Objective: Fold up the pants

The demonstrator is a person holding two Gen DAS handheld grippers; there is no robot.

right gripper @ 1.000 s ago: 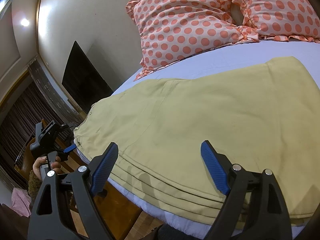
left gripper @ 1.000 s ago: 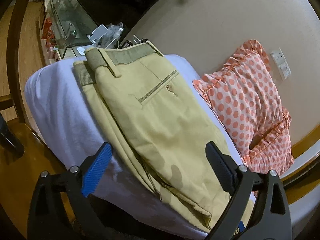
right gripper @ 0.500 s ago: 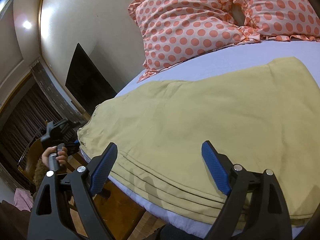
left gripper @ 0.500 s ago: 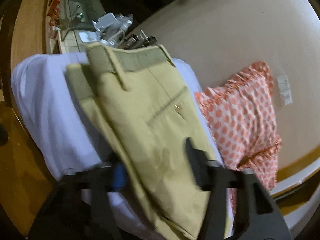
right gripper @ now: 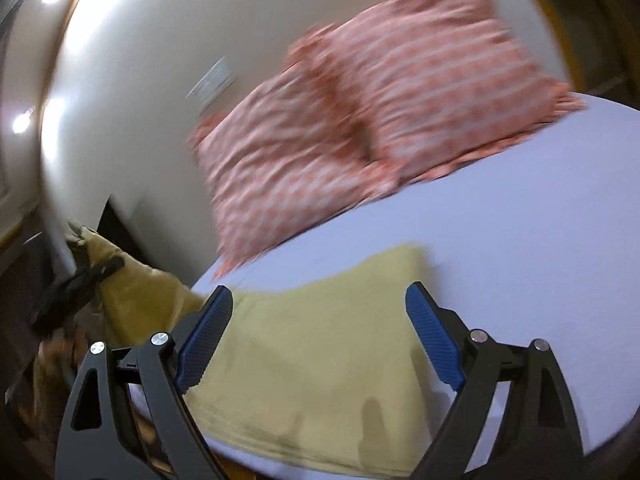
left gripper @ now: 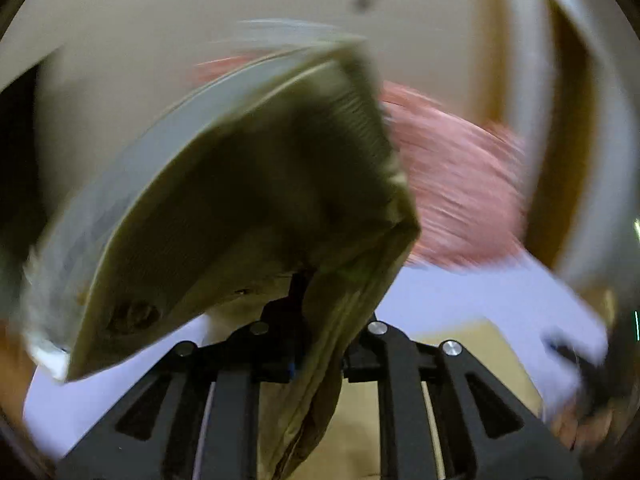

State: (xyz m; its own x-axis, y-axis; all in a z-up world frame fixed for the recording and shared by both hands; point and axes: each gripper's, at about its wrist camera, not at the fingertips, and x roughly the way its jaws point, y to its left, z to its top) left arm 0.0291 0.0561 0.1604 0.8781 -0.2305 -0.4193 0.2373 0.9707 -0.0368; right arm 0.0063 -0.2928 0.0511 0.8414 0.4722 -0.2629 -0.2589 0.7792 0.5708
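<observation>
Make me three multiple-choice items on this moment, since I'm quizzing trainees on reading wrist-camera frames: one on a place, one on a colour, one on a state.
1. Where do the pillows lie?
A. On the sheet, against the wall
B. On the floor
C. On top of the pants

2. What colour are the pants?
A. Navy
B. Yellowish khaki
C. Black

3. What state is the left gripper in?
A. Open, clear of the cloth
B. Shut on nothing
C. Shut on the pants, with one end lifted

Key: 1 A, the pillows sit at the wall end of the sheet. 2 B, both views show khaki cloth. 3 C, cloth is pinched between the closed fingers while the right gripper is open above the flat part.
</observation>
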